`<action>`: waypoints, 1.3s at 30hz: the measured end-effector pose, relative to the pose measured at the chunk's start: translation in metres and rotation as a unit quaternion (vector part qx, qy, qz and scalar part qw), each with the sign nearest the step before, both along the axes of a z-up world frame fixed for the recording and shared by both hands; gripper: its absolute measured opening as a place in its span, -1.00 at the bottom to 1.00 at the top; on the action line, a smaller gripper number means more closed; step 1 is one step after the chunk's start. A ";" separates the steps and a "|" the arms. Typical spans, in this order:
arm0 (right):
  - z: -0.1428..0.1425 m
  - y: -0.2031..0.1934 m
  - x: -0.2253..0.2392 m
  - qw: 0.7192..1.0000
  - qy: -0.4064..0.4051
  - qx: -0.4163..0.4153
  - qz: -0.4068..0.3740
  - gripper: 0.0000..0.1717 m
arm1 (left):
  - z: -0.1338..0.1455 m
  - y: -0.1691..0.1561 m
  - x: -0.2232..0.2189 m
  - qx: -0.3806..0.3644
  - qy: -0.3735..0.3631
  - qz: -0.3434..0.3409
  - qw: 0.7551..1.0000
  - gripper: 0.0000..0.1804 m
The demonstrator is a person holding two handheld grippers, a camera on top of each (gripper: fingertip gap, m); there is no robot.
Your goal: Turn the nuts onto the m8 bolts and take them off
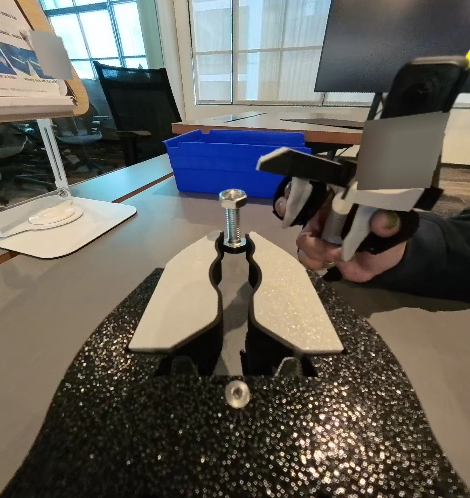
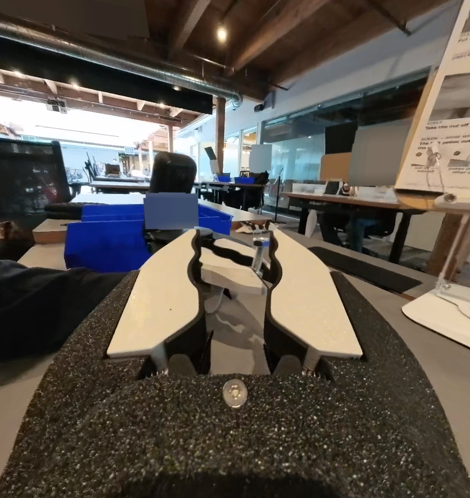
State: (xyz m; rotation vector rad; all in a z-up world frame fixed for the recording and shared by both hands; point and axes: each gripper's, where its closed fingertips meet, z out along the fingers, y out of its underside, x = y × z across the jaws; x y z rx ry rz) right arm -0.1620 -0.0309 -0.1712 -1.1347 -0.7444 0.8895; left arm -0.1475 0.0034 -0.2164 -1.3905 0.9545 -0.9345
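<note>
— Left gripper (image 1: 234, 244)? Jaws closed on nut (image 1: 234, 244) at bolt (image 1: 232, 218) bottom, standing on near surface (image 1: 66, 296).
— Right gripper (image 2: 235, 242)? Jaws wide open, empty. Next: grab bolt head, turn.

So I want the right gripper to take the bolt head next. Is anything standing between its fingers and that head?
Nothing visible does. The right gripper is open, and the bolt head stands free in the air ahead of it. The left gripper grips only the nut, low on the thread, well below the head.
</note>
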 end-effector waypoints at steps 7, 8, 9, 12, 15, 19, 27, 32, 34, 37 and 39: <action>0.000 0.005 0.000 1.000 -0.005 0.014 -0.016 -0.40 | -0.004 -0.002 0.003 0.002 0.016 -0.006 1.000 -0.84; 0.002 0.005 -0.002 1.000 -0.008 0.006 -0.002 -0.40 | -0.004 -0.002 0.004 0.003 0.020 -0.007 1.000 -0.84; 0.003 0.004 -0.004 1.000 -0.015 -0.004 0.013 -0.40 | -0.005 -0.003 0.005 0.004 0.024 -0.009 1.000 -0.84; 0.001 0.003 -0.011 0.996 -0.046 -0.051 0.056 -0.40 | -0.008 -0.004 0.008 0.006 0.038 -0.013 0.999 -0.84; -0.002 0.002 -0.013 0.992 -0.061 -0.080 0.076 -0.41 | -0.011 -0.005 0.009 0.008 0.047 -0.015 0.999 -0.84; -0.009 0.003 -0.016 0.987 -0.089 -0.101 0.083 -0.42 | -0.011 -0.006 0.010 0.010 0.051 -0.017 0.998 -0.84; -0.014 0.004 -0.016 0.985 -0.084 -0.117 0.093 -0.45 | -0.011 -0.006 0.010 0.012 0.051 -0.016 0.998 -0.84; -0.015 0.004 -0.015 0.989 -0.078 -0.092 0.085 -0.45 | -0.011 -0.006 0.010 0.012 0.049 -0.018 0.999 -0.84; -0.015 0.004 -0.015 0.991 -0.073 -0.079 0.080 -0.45 | -0.011 -0.006 0.010 0.011 0.049 -0.019 0.999 -0.84; -0.014 0.005 -0.016 0.993 -0.061 -0.072 0.073 -0.45 | -0.011 -0.006 0.010 0.010 0.048 -0.019 0.999 -0.84; -0.014 0.005 -0.016 0.993 -0.056 -0.071 0.072 -0.45 | -0.011 -0.006 0.010 0.009 0.047 -0.019 0.999 -0.84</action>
